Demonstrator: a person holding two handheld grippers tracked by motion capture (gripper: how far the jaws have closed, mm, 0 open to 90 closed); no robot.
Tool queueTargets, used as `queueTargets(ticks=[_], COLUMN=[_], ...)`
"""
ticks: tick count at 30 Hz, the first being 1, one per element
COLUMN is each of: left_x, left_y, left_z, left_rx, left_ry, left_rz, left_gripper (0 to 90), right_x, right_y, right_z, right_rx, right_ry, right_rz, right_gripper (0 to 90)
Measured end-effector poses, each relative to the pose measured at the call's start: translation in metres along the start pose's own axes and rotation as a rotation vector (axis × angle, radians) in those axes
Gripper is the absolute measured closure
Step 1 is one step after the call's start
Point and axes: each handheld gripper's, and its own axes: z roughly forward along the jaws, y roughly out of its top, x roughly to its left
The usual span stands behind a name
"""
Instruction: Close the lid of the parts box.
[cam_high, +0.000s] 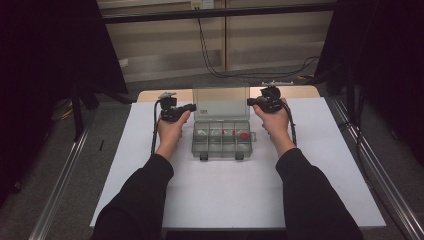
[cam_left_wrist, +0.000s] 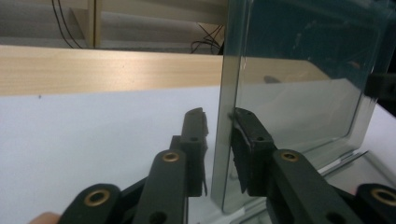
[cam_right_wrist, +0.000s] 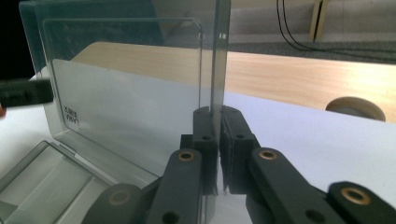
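Note:
A clear grey compartment box (cam_high: 221, 146) sits mid-table with its lid (cam_high: 221, 102) standing upright. Its cells hold small white parts and a red piece (cam_high: 243, 134). My left gripper (cam_high: 192, 106) is at the lid's left edge and my right gripper (cam_high: 250, 102) at its right edge. In the left gripper view the jaws of the left gripper (cam_left_wrist: 219, 119) straddle the lid edge (cam_left_wrist: 226, 93), open, with a gap on one side. In the right gripper view the right gripper (cam_right_wrist: 215, 114) is shut on the lid edge (cam_right_wrist: 219, 56).
The box rests on a white tabletop (cam_high: 250, 190) with a bare wooden strip (cam_high: 150, 95) along the far side. Metal rails (cam_high: 60, 180) run down both sides. Cables (cam_high: 215, 65) hang behind. A tan round object (cam_right_wrist: 355, 108) lies on the far strip.

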Motion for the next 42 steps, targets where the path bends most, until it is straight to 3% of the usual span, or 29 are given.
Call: queueTargets(ticks=[5, 7, 11, 14, 17, 18, 22, 26, 29, 32, 37, 42], left_x=[-0.008, -0.01, -0.012, -0.014, -0.018, -0.019, -0.019, -0.02, -0.019, -0.019, -0.011, -0.006], left_y=[0.013, 0.014, 0.013, 0.01, 0.009, 0.008, 0.006, 0.005, 0.004, 0.004, 0.004, 0.006], left_z=[-0.001, -0.002, -0.006, -0.008, -0.01, -0.011, -0.012, -0.013, -0.013, -0.014, -0.016, -0.024], left_rx=[-0.023, -0.008, 0.001, -0.02, -0.035, -0.039, -0.045, -0.059, -0.06, -0.056, -0.04, -0.034], left_ry=[0.011, 0.031, 0.049, 0.052, 0.063, 0.064, 0.067, 0.066, 0.06, 0.062, 0.001, -0.038], left_rz=[-0.001, 0.049, 0.099, 0.113, 0.13, 0.134, 0.151, 0.15, 0.15, 0.151, 0.073, 0.051], left_gripper=[76.1, 82.9, 86.1, 86.3, 86.4, 86.5, 86.5, 86.5, 86.5, 86.3, 82.1, 71.8], right_x=[0.0, -0.001, 0.0, 0.0, -0.002, -0.002, 0.0, 0.002, 0.005, 0.008, 0.012, 0.013], right_y=[-0.004, -0.005, -0.004, -0.002, 0.003, 0.005, 0.013, 0.018, 0.016, 0.016, 0.015, 0.012], right_z=[-0.001, -0.002, -0.003, -0.002, -0.002, -0.002, -0.005, -0.006, -0.005, -0.008, -0.011, -0.012], right_rx=[-0.028, -0.034, -0.03, -0.016, -0.028, -0.029, -0.044, -0.051, -0.026, -0.028, -0.039, -0.056], right_ry=[0.012, 0.02, 0.026, 0.032, 0.066, 0.074, 0.057, 0.033, -0.01, -0.022, -0.03, -0.033], right_rz=[-0.022, -0.036, -0.041, -0.016, 0.034, 0.042, 0.025, 0.028, 0.001, -0.031, -0.054, -0.05], right_gripper=[86.0, 86.0, 85.5, 84.5, 72.9, 73.0, 75.2, 82.3, 85.9, 86.4, 86.5, 86.8])
